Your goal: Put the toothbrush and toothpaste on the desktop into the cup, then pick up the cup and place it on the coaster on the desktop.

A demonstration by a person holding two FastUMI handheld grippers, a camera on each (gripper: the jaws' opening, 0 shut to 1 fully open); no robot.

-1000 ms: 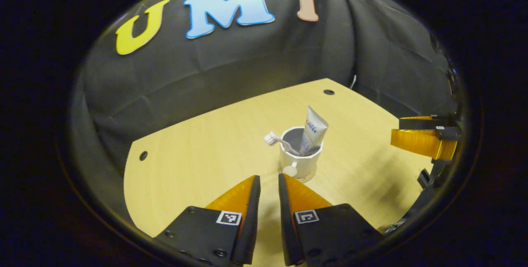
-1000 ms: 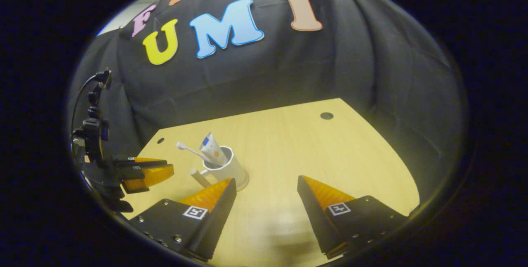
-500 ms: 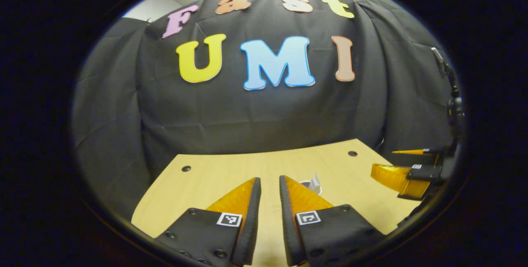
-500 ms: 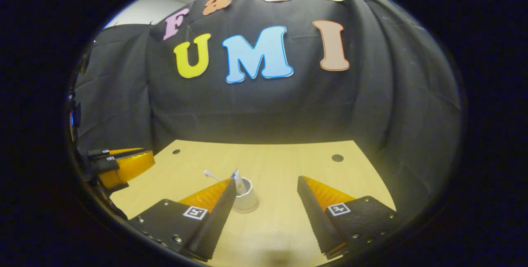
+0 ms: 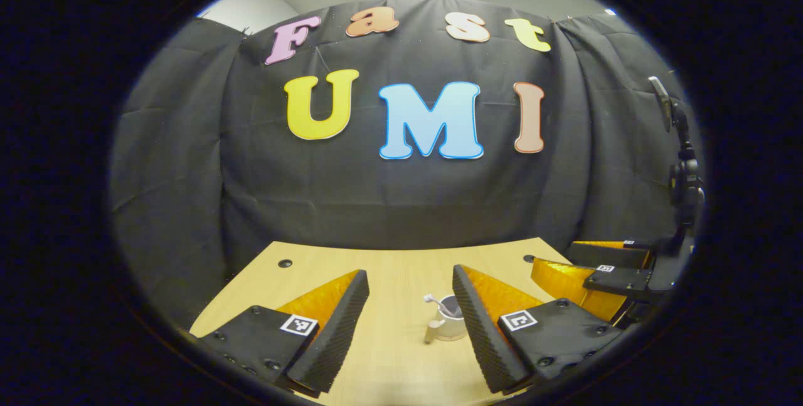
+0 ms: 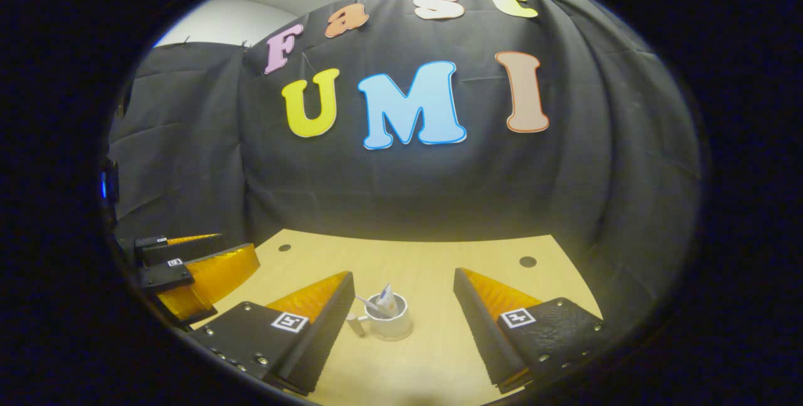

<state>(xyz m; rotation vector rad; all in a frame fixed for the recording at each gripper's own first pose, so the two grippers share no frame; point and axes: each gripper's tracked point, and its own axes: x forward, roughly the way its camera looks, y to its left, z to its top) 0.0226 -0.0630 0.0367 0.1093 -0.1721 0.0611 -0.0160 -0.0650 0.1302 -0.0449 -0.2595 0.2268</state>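
Note:
A white cup (image 5: 453, 327) stands upright on the wooden table (image 5: 395, 274), its handle turned toward me. The white toothbrush (image 5: 431, 299) leans out of it. In the right gripper view the cup (image 6: 392, 323) holds both the toothbrush (image 6: 366, 304) and the toothpaste tube (image 6: 387, 296), and a thin pale disc rims its base. My left gripper (image 5: 409, 275) is open, above and short of the cup. My right gripper (image 6: 403, 276) is also open, back from the cup, touching nothing. Each gripper shows in the other's view: the right gripper (image 5: 599, 271) and the left gripper (image 6: 197, 265).
The black cloth wall closes off the back and both sides of the table. Round holes mark the tabletop's far corners (image 5: 285, 263) (image 6: 527, 261). A black camera mount (image 5: 680, 174) stands up over the right gripper.
The left gripper's fingers have spread from nearly shut to open. Both grippers have pulled back and tilted up, so the cup looks smaller and lower between the fingers.

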